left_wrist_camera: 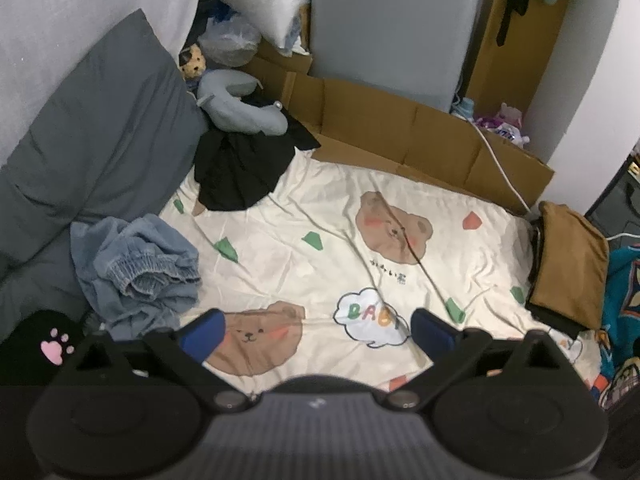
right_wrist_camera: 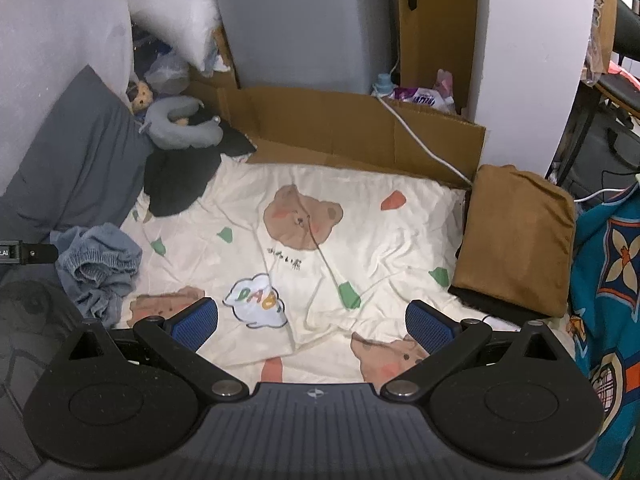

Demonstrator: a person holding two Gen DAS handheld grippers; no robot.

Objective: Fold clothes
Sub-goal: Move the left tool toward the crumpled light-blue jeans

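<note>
Both grippers hang over the bed, nothing held. Left gripper (left_wrist_camera: 316, 334) jaws spread wide, blue pads over the cream bear-print sheet (left_wrist_camera: 320, 216). Right gripper (right_wrist_camera: 312, 322) also wide and empty, above the same sheet (right_wrist_camera: 360, 232).

Clothes: crumpled blue jeans (left_wrist_camera: 136, 268) at the sheet's left edge, near side, partly on the grey bedding; same jeans (right_wrist_camera: 98, 264) left in the right wrist view. Black garment (left_wrist_camera: 236, 172) heaped at the far left corner of the sheet, its far end under a grey neck pillow (left_wrist_camera: 240, 104); seen also at (right_wrist_camera: 180, 180). Brown folded garment (left_wrist_camera: 568, 268) at the right edge of the sheet, lying on top of something black; in the right wrist view (right_wrist_camera: 516, 240) it sits right, touching the cardboard (right_wrist_camera: 340, 128).

Grey pillow (left_wrist_camera: 100, 120) leans on the left wall. Flattened cardboard (left_wrist_camera: 420, 136) runs along the far edge of the bed, a white cable (left_wrist_camera: 500, 160) across it. Small plush toy (left_wrist_camera: 192, 62) far left behind the neck pillow. Teal patterned cloth (right_wrist_camera: 612, 260) at the far right.
</note>
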